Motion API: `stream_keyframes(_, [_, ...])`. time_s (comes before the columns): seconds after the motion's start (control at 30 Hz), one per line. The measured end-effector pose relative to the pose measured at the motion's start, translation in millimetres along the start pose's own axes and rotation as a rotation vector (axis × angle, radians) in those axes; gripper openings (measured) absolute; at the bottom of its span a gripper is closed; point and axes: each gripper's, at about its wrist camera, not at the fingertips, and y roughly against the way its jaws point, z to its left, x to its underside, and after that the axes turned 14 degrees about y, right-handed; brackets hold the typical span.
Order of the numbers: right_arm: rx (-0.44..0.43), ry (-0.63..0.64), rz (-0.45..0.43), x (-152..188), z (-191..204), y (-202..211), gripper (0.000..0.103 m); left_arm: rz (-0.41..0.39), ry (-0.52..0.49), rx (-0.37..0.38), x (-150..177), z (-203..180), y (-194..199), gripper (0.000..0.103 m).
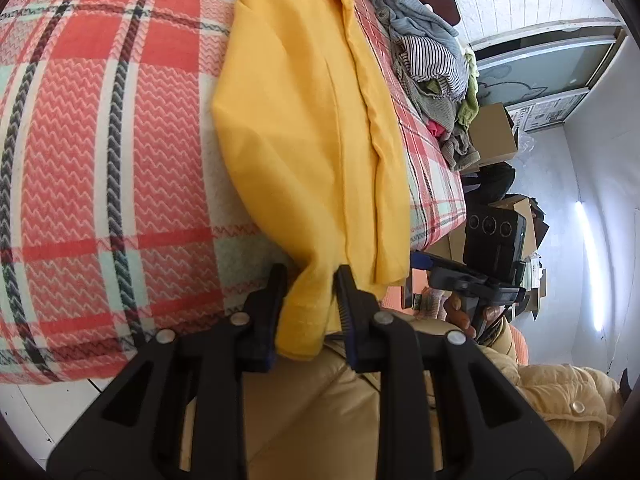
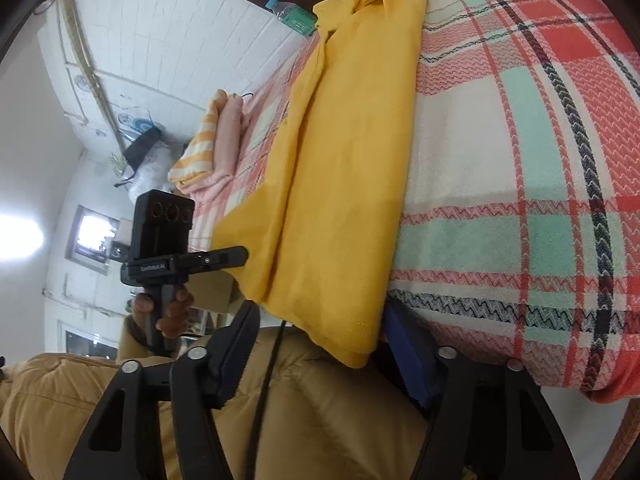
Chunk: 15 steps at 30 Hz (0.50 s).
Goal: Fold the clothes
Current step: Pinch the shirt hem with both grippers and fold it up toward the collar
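Both grippers are working the hem of the yellow garment [image 1: 312,128] at the bed [image 1: 100,160] edge. Left gripper [image 1: 308,276] fingers are clamped on one hem corner; right gripper [image 2: 320,320] fingers are straddling the other, though whether they are pinching it cannot be told. Next move likely calls for lifting both corners evenly toward the collar.

The left tongs [image 1: 310,280] point forward and downward, their two black fingers [image 1: 272,300] set a narrow way apart with a corner of yellow cloth [image 1: 304,320] pinched between them. The right tongs [image 2: 320,328] slant down likewise, their fingers [image 2: 236,344] wider apart, the cloth's hem hanging between them; whether the pads press on it cannot be told. Each wrist view shows the other hand [image 2: 168,312] wrapped around its tongs' handle, in a tan padded sleeve [image 1: 560,396].
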Motion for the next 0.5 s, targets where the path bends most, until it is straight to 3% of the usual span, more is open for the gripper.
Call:
stream_keyframes(0.03, [-0.001,-0.010,0.012,1,-3,-2,0.018,0.001,0.001,0.000,0,0,0,0.027])
stream_keyframes(0.07, [-0.005,-0.018,0.023,3,-5,-4,0.013,0.002,0.003,0.000,1,1,1,0.027])
stream_keyframes(0.2, [-0.045,-0.044,0.027,8,-10,-13,0.012,0.008,0.025,0.022,1,4,2,0.027])
stream_keyframes(0.33, [-0.110,-0.065,-0.056,3,-9,-1,0.011,0.010,0.068,0.068,-1,10,5,0.025])
stream_keyframes(0.37, [-0.123,-0.067,-0.075,1,-7,3,0.010,0.010,0.081,0.088,-2,10,7,0.019])
stream_keyframes(0.5, [-0.159,-0.050,-0.135,-18,-4,15,0.010,-0.001,0.106,0.177,-12,0,20,0.019])
